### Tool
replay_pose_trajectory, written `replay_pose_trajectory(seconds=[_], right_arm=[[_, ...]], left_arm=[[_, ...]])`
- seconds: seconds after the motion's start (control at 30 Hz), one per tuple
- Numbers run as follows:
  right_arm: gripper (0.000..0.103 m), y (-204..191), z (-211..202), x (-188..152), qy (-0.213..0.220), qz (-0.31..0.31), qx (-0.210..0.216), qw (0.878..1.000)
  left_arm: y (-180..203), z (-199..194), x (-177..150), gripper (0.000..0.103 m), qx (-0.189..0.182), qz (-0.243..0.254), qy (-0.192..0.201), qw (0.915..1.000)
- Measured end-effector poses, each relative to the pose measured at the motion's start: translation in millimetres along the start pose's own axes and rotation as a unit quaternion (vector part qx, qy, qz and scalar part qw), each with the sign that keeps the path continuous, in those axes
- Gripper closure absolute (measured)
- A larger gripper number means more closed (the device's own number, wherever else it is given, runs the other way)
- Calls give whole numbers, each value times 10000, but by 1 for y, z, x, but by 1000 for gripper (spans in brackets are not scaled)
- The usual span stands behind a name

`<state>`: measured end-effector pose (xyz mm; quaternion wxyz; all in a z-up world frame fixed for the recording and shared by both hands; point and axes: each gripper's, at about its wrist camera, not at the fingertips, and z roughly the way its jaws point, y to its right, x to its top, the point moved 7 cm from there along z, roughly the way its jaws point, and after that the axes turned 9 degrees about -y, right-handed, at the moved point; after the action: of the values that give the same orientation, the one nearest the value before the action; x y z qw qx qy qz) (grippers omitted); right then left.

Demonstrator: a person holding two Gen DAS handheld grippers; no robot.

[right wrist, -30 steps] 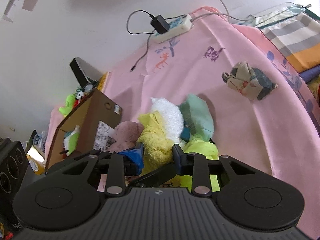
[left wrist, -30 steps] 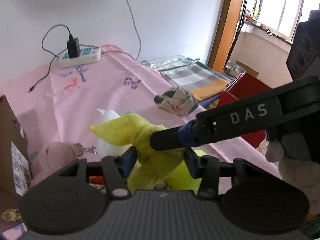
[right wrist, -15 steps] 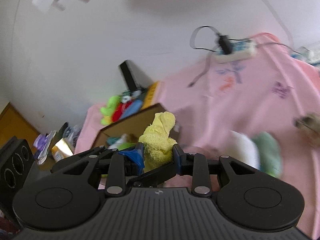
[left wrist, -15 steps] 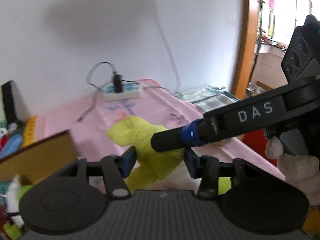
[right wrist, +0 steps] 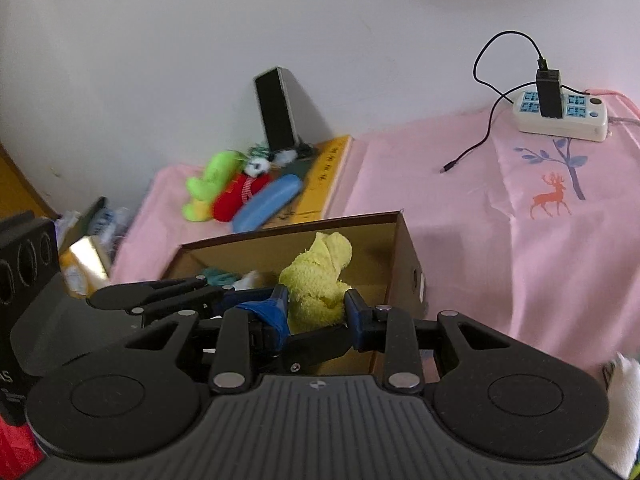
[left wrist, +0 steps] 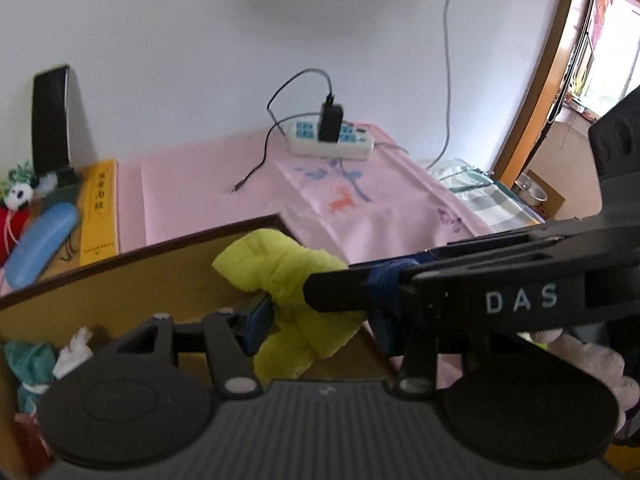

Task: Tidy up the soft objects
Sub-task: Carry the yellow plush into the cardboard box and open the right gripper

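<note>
Pink cloth: it covered the table, and everything you worked over sat on it.
Cardboard box: it stood open on the cloth right under your two tools; teal and white soft things already lay in its left part.
Right gripper: you had it clamped on the yellow towel, blue pads pressed into the bundle from both sides. Its jaws had just been closing a little further, with the towel between them.
Left gripper: you had its jaws partly spread, the towel between them. The left blue pad touched the cloth; the right pad was hidden behind your other tool's finger, so you could not tell from these views whether it pressed.
Yellow towel: you held it bunched up above the box's open top, near the right-hand wall, its upper end poking up past both sets of fingers.
Power strip: it lay well apart at the back by the wall, a black charger plugged in.
Toy pile: green, red and blue things lay behind the box, beside a yellow book.
</note>
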<state>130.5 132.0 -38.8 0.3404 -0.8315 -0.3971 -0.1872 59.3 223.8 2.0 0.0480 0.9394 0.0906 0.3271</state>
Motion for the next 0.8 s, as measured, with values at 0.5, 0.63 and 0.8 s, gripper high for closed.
replay_pose_trajectory(seconds=[0.5,0.63,0.8], right_arm=[[89,9,35,13,234,195,-769,9966],[89,8,20,15,366,284,-730,9963],[89,2,-4,13,558,377,-526,9963]], left_arm=[[-45,60,-6,40,-402,-309,-770,9957],[-41,45,-5,37,-306,-338,-693,9966],[-31,16,-5,36,-175,-471,-535,9973]])
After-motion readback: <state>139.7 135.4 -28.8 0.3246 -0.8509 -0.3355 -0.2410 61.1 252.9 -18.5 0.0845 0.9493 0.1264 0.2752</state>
